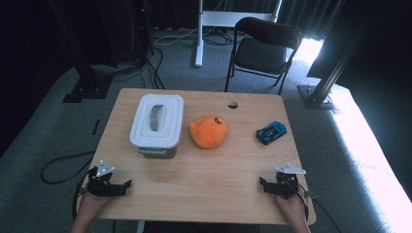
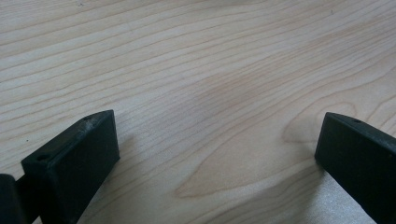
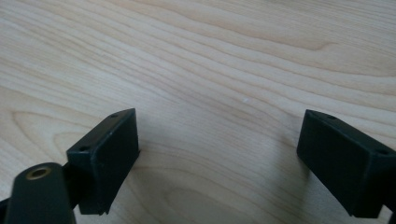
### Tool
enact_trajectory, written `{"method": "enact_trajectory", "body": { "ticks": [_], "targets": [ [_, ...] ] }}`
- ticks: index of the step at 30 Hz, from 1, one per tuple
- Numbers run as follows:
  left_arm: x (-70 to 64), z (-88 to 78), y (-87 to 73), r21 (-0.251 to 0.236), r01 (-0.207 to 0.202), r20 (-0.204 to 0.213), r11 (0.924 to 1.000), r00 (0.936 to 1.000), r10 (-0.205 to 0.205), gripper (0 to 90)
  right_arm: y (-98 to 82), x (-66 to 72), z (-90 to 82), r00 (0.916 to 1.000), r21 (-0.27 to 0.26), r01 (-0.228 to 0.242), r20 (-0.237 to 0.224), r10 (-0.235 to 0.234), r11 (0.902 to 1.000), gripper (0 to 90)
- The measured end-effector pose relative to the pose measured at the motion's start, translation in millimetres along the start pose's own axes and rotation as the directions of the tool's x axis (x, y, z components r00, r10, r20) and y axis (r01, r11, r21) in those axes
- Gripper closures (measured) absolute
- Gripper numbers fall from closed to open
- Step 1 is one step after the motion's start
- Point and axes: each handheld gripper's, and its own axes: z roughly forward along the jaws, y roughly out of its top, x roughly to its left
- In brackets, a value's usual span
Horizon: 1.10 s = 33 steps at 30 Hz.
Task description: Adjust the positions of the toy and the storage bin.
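Note:
My left gripper (image 1: pixel 127 185) rests on the wooden table (image 1: pixel 194 174) near its front left corner, held by a hand. Its jaws stand wide apart over bare wood (image 2: pixel 215 135), nothing between them. My right gripper (image 1: pixel 262 182) lies near the front right corner, also in a hand. Its two black jaws are spread wide over bare wood (image 3: pixel 219 140) and hold nothing. Farther back on the table sit a white lidded box (image 1: pixel 157 121) at the left, an orange plush toy (image 1: pixel 209 131) in the middle and a small blue toy car (image 1: pixel 271 132) at the right.
A round hole (image 1: pixel 232 105) is cut in the table near its far edge. A black folding chair (image 1: pixel 262 51) stands behind the table, with a white desk leg (image 1: pixel 198 34) and black stands on the grey carpet. Cables trail on the floor at the left.

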Motion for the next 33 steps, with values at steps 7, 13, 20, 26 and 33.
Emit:
{"method": "enact_trajectory", "body": {
  "ticks": [7, 13, 20, 26, 33],
  "targets": [
    [0.0, 0.4, 0.3, -0.001, 0.001, -0.001, 1.0000, 1.0000, -0.001, 0.1, -0.4, 0.1, -0.3, 1.0000, 0.000, 0.003, -0.001, -0.003, 1.0000, 11.5],
    [0.1, 0.3, 0.2, -0.001, 0.000, 0.000, 1.0000, 1.0000, 0.000, 0.2, -0.7, 1.1, -0.6, 1.0000, -0.001, 0.000, 0.005, 0.000, 1.0000, 11.5],
    [0.0, 0.3, 0.2, -0.001, 0.001, -0.001, 1.0000, 1.0000, -0.001, 0.2, -0.3, 1.5, -0.4, 1.0000, -0.001, 0.000, 0.009, 0.000, 1.0000, 11.7],
    [-0.1, 0.3, 0.2, -0.001, 0.001, -0.001, 1.0000, 1.0000, -0.001, 0.2, 5.1, 2.3, 2.3, 0.9997, 0.021, -0.011, 0.020, 0.010, 0.9997, 11.8],
    [-0.1, 0.2, 0.2, -0.001, 0.001, 0.000, 1.0000, 1.0000, -0.001, 0.2, 11.3, -0.6, 5.3, 0.9983, 0.036, -0.040, 0.045, 0.038, 0.9986, 13.2]
  ]
}}
